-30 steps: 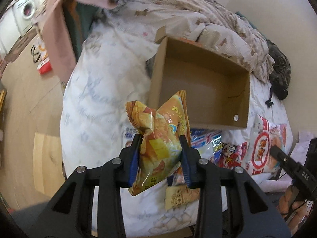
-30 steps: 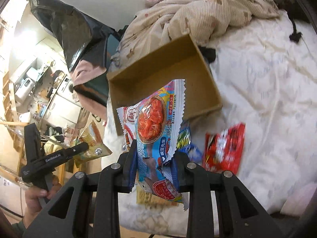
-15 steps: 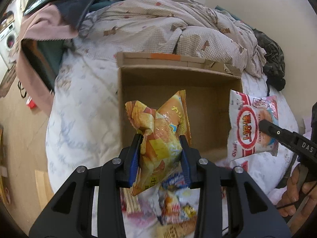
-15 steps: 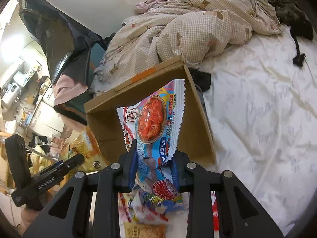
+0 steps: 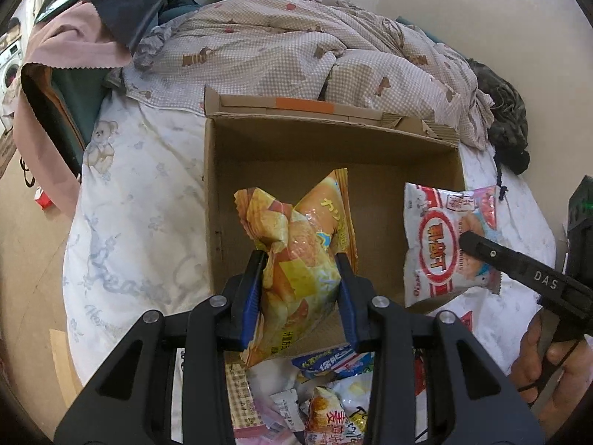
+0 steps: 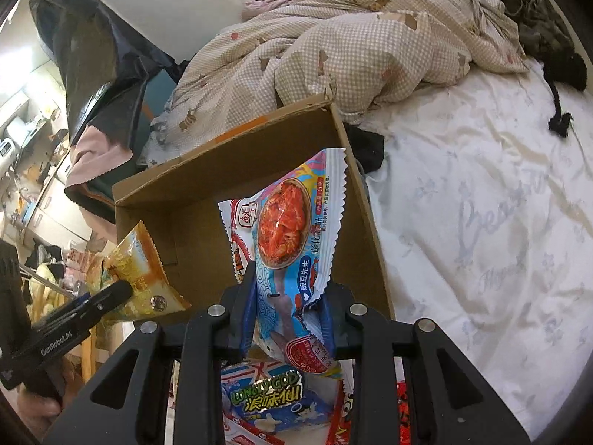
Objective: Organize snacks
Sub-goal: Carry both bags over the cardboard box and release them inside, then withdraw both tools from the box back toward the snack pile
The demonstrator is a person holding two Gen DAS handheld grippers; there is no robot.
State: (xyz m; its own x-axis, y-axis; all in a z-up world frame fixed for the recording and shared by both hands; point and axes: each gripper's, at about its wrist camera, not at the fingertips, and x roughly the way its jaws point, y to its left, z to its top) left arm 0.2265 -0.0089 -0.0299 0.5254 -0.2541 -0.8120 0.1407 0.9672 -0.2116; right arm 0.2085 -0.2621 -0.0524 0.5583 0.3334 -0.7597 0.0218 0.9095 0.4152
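Hovering at the near edge of the cardboard box [image 5: 333,155], both sets of tongs, each clenched on a snack. On the left: left gripper [image 5: 301,289] clamped on the orange chip bag [image 5: 300,244], blue pads pinching the bag's lower half, puffed top standing upright above the jaws, long axis running near to far along the fingers. Directly beyond that bag: the open, empty box floor, left wall just to its left. Looks poised over the near-left part of the box.

Further right: right gripper [image 6: 288,319] clenched on the blue-and-white prawn snack packet [image 6: 287,244], also gripped low, crimped top pointing up and away towards the far wall. Seen from the left wrist view as a white-and-red packet at the box's right wall, over the near-right part.

Below both, on the near side outside the box: remaining loose snack packets [image 5: 333,400] on the white bedsheet [image 6: 481,222]. Beyond the box: rumpled checked duvet [image 5: 296,52].

Deciding relation, as a judgement: box lying ahead of and beneath both bags, neither hand clearly nearer; simple lowering and letting go probably enough, left bag left, right bag right.
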